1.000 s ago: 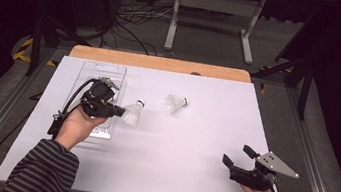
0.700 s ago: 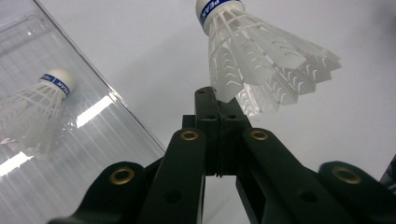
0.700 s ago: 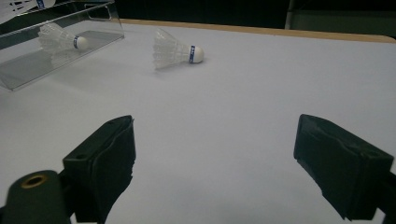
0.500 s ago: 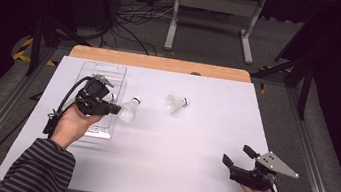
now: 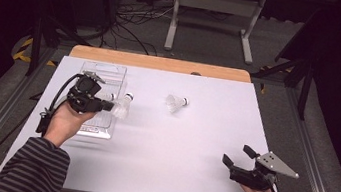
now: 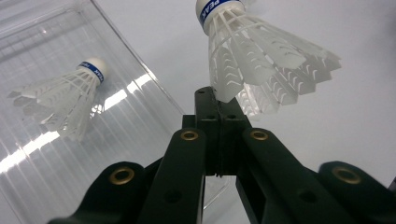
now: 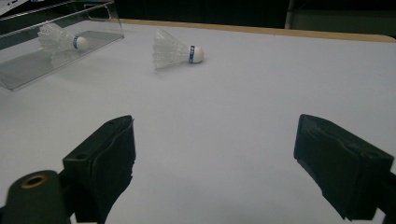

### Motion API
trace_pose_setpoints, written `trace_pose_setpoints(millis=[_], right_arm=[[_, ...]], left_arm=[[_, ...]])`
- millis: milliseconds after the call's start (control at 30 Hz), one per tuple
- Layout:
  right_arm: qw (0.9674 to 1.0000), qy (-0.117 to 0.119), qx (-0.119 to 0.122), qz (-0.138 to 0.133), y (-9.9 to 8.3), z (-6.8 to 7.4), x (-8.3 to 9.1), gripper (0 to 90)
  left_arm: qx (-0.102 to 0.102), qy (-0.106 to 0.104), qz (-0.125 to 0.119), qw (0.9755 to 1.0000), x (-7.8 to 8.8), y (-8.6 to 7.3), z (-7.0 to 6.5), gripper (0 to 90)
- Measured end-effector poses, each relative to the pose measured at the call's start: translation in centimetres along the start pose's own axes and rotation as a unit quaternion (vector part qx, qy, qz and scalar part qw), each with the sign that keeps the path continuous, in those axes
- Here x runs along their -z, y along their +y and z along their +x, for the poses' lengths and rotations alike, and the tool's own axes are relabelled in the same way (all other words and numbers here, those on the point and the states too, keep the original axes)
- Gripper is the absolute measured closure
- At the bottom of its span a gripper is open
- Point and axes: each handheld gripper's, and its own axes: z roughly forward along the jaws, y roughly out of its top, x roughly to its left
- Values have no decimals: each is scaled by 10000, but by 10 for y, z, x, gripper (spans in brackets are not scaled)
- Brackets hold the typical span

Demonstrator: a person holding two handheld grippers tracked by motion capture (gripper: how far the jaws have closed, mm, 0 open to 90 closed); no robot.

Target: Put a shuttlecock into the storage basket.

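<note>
Plainly, the left gripper (image 6: 219, 100) pinches a white feather shuttlecock (image 6: 261, 60) by its skirt edge, blue-banded cork at the frame's top, just right of the clear plastic tray (image 6: 140, 70) where another shuttlecock (image 6: 65, 100) lies. Lower right in the high view, the right gripper (image 5: 239, 156) stands wide, holding nothing.

You have open white table (image 5: 173, 167) between your hands; a loose white feathered shuttlecock (image 5: 176, 103) lies mid-table; the clear plastic tray (image 5: 111, 73) blocks the left.

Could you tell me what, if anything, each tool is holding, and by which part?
The left tool pinches a shuttlecock by its feather skirt's edge; the right tool is open, holding nothing.
</note>
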Motion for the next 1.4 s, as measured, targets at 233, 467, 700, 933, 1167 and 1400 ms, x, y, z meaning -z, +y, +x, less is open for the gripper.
trace_pose_setpoints(millis=[233, 467, 700, 933, 1167, 1400], right_arm=[[10000, -2, -2, 1, 0, 0, 0, 134], [10000, -10, -5, 2, 0, 0, 0, 134], [10000, -9, -13, 6, 0, 0, 0, 133], [10000, -6, -11, 11, 0, 0, 0, 134], [10000, -7, -14, 10, 0, 0, 0, 133], [10000, -8, -13, 9, 0, 0, 0, 133]], left_arm=[[131, 76, -41, 9999, 4, -3, 9, 900], [246, 175, -100, 9995, 9, -6, 17, 900], [368, 270, -119, 9989, 12, -9, 27, 900], [470, 414, -141, 9979, 15, -12, 35, 900], [546, 515, -129, 9971, 17, -14, 42, 900], [612, 578, -141, 9964, 18, -16, 46, 900]])
